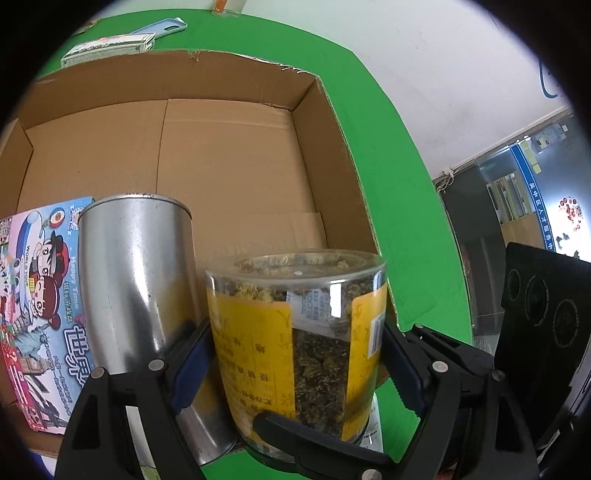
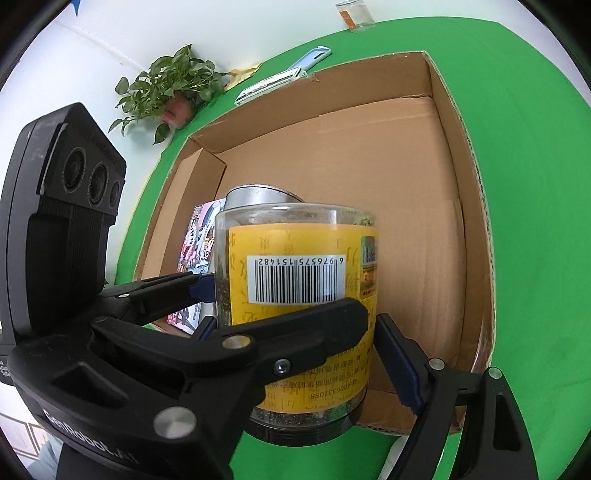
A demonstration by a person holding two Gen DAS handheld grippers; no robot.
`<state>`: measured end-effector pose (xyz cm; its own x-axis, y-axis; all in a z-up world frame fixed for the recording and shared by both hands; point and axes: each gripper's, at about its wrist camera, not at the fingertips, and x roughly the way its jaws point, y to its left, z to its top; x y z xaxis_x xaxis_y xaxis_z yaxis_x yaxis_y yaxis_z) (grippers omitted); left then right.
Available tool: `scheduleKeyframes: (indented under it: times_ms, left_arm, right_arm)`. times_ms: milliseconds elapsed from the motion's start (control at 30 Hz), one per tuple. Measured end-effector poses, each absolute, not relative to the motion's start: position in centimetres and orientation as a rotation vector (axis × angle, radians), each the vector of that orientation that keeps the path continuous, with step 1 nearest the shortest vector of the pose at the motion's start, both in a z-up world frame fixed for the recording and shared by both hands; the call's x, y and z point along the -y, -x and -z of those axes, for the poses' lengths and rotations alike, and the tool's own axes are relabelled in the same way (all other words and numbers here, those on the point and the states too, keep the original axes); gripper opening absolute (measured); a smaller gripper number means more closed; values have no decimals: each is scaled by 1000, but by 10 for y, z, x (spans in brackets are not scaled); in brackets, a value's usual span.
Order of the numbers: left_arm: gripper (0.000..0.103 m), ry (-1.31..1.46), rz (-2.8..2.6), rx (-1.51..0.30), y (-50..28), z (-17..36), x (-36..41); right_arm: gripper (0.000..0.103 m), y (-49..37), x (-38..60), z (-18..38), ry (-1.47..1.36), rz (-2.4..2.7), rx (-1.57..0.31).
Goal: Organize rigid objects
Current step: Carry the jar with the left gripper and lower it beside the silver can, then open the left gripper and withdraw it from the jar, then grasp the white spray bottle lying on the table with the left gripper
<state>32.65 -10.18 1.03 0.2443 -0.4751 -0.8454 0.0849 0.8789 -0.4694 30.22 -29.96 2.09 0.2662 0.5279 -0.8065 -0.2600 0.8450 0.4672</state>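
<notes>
A clear jar (image 1: 295,332) with a yellow label and dried flowers inside hangs upside down, lid at the bottom, over the near edge of an open cardboard box (image 1: 236,166). My left gripper (image 1: 295,358) is shut on it, blue pads (image 1: 192,354) against both sides. My right gripper (image 2: 295,325) grips the same jar (image 2: 299,280) from another side. Its right pad (image 2: 399,369) presses the jar; its left finger is hidden behind the left gripper's finger (image 2: 295,332). I cannot tell whether the jar rests on anything.
Inside the box (image 2: 351,166) a silver tin (image 1: 136,280) stands by a cartoon-printed carton (image 1: 40,295), just left of the jar. Behind the box on the green table (image 1: 406,221) lie a flat packet (image 1: 110,46) and a blue case (image 1: 162,27). A plant (image 2: 173,85) stands far left.
</notes>
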Motion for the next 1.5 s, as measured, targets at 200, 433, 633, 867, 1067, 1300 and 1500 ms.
scheduleKeyframes:
  times_ms: [200,433,633,867,1067,1300,1500]
  left_arm:
    - [87,343,326,-1183,-330,-26,94]
    - [87,324,295,-1055,-310,-55,65]
    - [87,226,219,-883,-248,-69,37]
    - [88,70,9,-580,-158,-87,7]
    - [88,84,19,-597,-106,-71,-5]
    - [88,111,-26,-712,-59,-47,-31]
    - [88,193,-34,-754,-33,-40,-44]
  right_arm:
    - [82,-298,295,-21,-245,-531,-1201]
    - [83,-305,295,-12,-283,-502,-1230]
    - [101,-292,289,-17,-229,-449,-1176]
    - [102,-177,285,-62,-58,-297,-804]
    - [102,-96,314,-36,-56,-155,-706]
    - [64,-65,373,33,-128,-122,-908]
    - [42,-52,354,55,-53,-182,-939]
